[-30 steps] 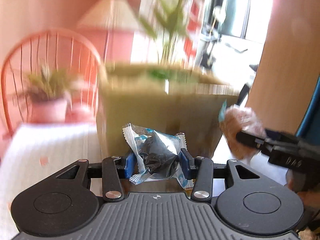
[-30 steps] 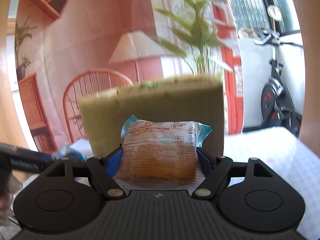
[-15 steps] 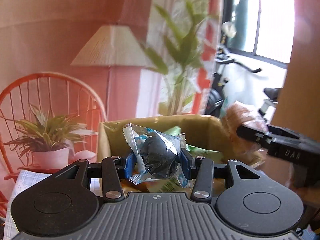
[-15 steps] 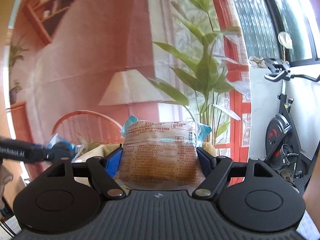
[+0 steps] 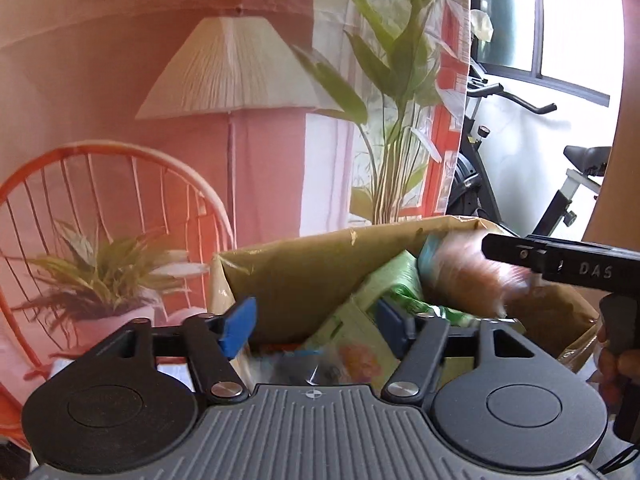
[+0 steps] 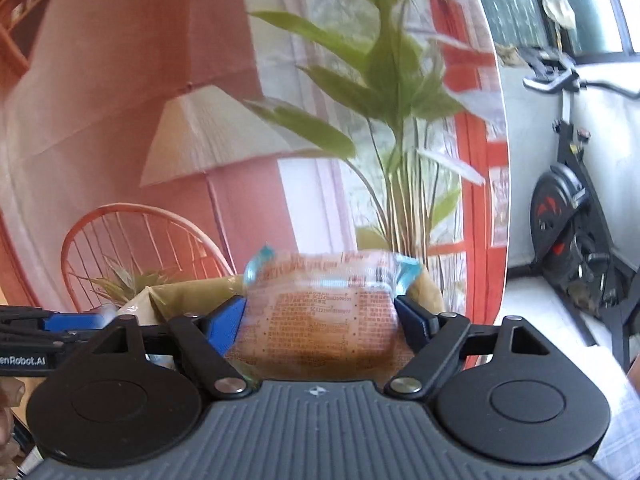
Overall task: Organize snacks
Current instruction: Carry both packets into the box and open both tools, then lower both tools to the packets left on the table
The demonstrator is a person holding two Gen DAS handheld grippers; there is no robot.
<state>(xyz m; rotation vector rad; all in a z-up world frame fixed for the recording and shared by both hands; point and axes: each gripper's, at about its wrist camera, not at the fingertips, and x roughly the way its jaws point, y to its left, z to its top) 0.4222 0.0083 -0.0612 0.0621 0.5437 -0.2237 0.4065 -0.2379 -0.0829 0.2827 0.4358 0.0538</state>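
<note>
Your left gripper hangs over the open cardboard box with its jaws opening and nothing between the blue pads; a blurred dark-and-blue wrapped snack shows just below them, over the green packets already in the box, and it looks as if it is dropping in.

Your right gripper is at the box's right side, its jaws opening too. The orange bread packet sits between the pads, smeared by motion; I judge the pads are letting go of it, though you cannot be sure from this view that contact has ended.

Expect that packet to handle as light and soft: a thin, slick film around a squashy loaf, easy to crush and quick to slide. If you need it again, take it across its short sides at mid-height, as here, and not by the crimped blue ends, which would fold. Squeeze only enough to stop it slipping.
</note>
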